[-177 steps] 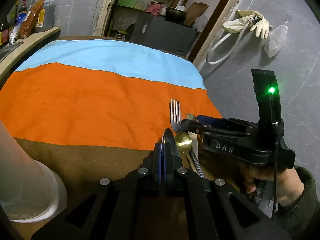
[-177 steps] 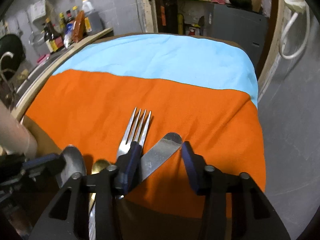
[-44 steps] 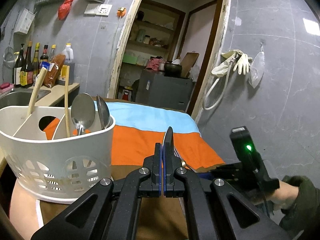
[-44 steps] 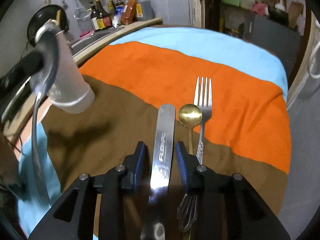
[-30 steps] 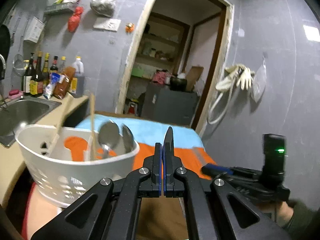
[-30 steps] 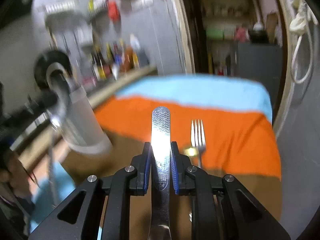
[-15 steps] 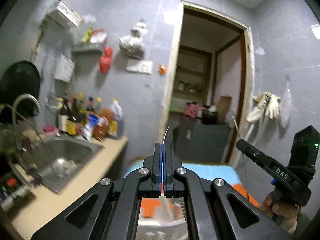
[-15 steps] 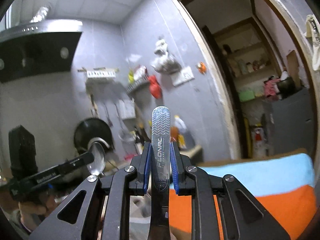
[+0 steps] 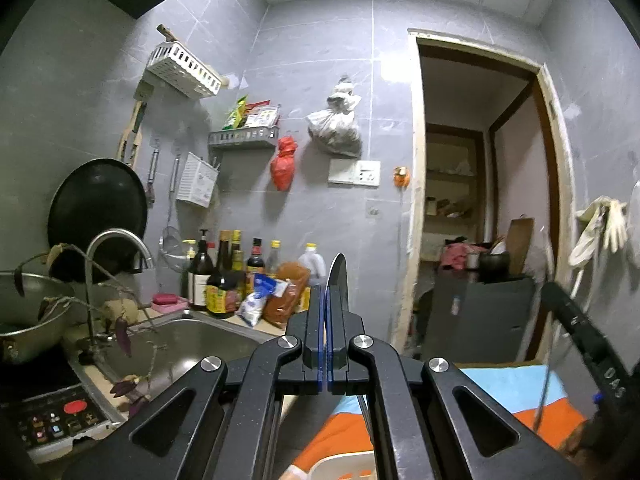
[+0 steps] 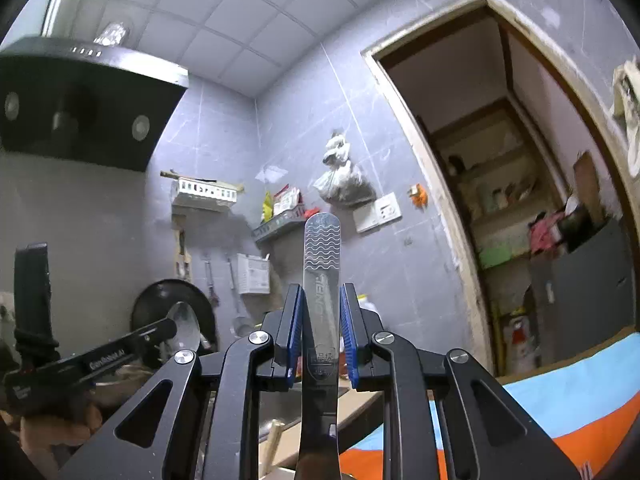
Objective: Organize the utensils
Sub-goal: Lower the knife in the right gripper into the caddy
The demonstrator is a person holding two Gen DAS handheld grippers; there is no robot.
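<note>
The right gripper is clamping a steel knife upright, blade tip pointing at the ceiling, while the left gripper is pinching a spoon edge-on, its bowl raised too. Both are hanging above the white caddy, only its rim peeking in at the bottom edge. The risk looks plain — with the cameras aimed at the wall, either utensil could miss its compartment or slip on smooth metal and clatter onto the table.

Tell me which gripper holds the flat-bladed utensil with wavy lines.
The right gripper: it clamps the knife with the wavy-patterned tip, while the left gripper pinches a spoon.
</note>
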